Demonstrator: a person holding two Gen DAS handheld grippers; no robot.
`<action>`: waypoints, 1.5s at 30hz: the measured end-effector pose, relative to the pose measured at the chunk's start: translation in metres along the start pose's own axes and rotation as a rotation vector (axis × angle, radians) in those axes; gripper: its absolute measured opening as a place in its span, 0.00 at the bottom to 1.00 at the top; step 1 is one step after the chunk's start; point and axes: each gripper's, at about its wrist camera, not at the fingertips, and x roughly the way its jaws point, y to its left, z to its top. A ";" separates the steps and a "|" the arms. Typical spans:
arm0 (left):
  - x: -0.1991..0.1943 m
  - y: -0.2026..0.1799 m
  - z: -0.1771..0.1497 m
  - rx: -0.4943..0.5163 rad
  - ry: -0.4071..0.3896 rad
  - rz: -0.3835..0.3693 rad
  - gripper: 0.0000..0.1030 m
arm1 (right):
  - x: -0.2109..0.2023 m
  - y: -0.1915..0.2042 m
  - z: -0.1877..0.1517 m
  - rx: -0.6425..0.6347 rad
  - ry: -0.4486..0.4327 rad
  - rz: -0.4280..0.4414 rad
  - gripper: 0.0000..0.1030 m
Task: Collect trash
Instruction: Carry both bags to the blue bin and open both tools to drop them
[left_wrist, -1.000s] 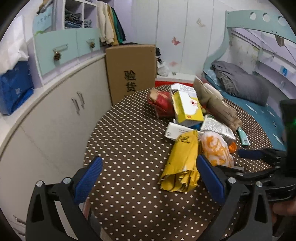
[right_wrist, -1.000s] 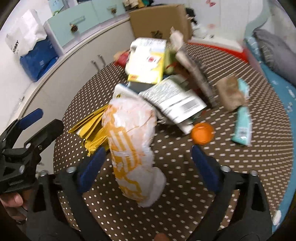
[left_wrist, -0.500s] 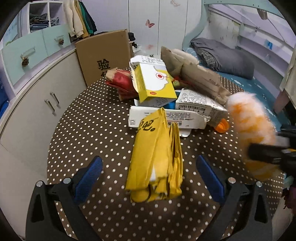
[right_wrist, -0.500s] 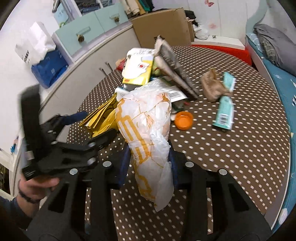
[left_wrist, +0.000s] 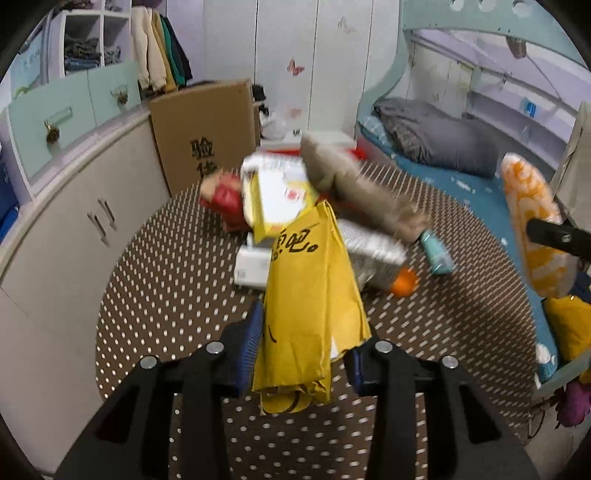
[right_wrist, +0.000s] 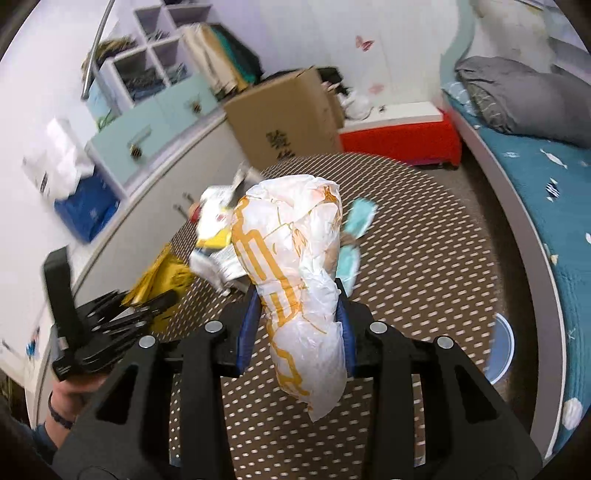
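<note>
My left gripper (left_wrist: 303, 347) is shut on a folded yellow paper bag (left_wrist: 310, 295) with black characters and holds it above the dotted brown rug (left_wrist: 166, 280). My right gripper (right_wrist: 297, 325) is shut on a crumpled white and orange plastic bag (right_wrist: 295, 266), lifted off the rug; that bag also shows at the right of the left wrist view (left_wrist: 532, 221). Behind the yellow bag lies a pile of trash: a yellow and white carton (left_wrist: 277, 199), a red wrapper (left_wrist: 225, 195), a brown paper bag (left_wrist: 354, 188), a teal wrapper (left_wrist: 436, 251) and an orange cap (left_wrist: 404, 282).
A cardboard box (left_wrist: 203, 133) stands at the rug's far edge beside white cabinets (left_wrist: 74, 206). A bed with a blue sheet and grey bedding (left_wrist: 436, 140) runs along the right. A red and white box (right_wrist: 399, 136) sits behind the rug. A white and blue dish (right_wrist: 502, 343) lies right.
My left gripper has closed on the yellow paper bag and raised it. My right gripper has closed on the white and orange bag and lifted it up and to the right.
</note>
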 end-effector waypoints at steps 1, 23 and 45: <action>-0.006 -0.005 0.003 -0.001 -0.014 -0.006 0.37 | -0.005 -0.010 0.003 0.017 -0.018 -0.010 0.36; 0.051 -0.210 0.095 0.186 -0.020 -0.353 0.37 | 0.038 -0.299 -0.035 0.515 0.105 -0.309 0.36; 0.190 -0.396 0.093 0.449 0.274 -0.501 0.45 | -0.048 -0.360 -0.037 0.667 -0.171 -0.379 0.89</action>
